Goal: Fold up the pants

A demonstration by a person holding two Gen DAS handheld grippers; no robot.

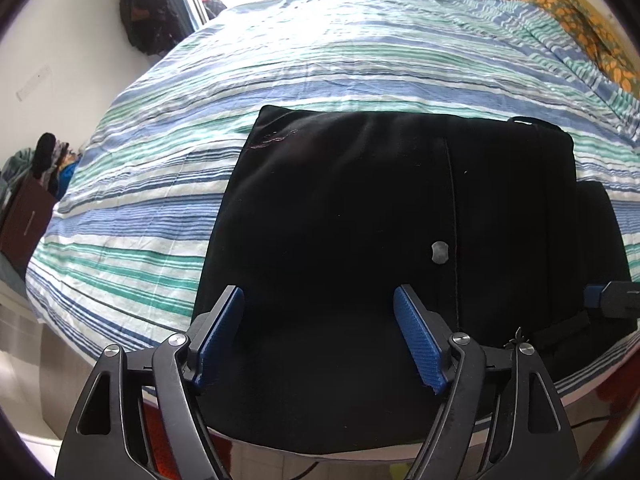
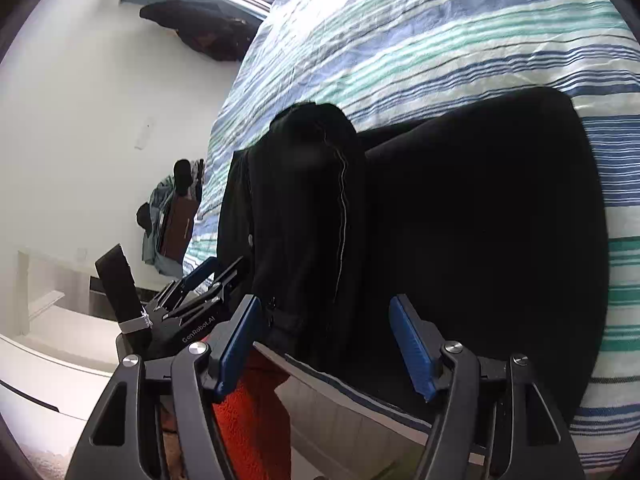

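Black pants (image 1: 360,220) lie folded into a thick square on the bed (image 1: 280,60), close to the near edge. The bed has a sheet with blue, green and white stripes. A small grey button (image 1: 439,252) shows on the top layer, next to a long seam.

The left gripper (image 1: 320,328) hangs just over the near part of the pants. Its jaws are wide open, and nothing is between the blue pads (image 1: 224,332). I cannot tell if the tips touch the cloth.

The right gripper (image 2: 326,338) is at the right side of the pants. Its jaws are wide open too, and they hold nothing. In its view the pants (image 2: 460,220) fill the middle, with one lumpy fold sticking up at the far end. The left gripper (image 2: 200,284) shows there too, low on the left.

An orange and green blanket (image 1: 568,20) sits at the far right corner of the bed. Dark clothes (image 1: 148,12) hang on the white wall.
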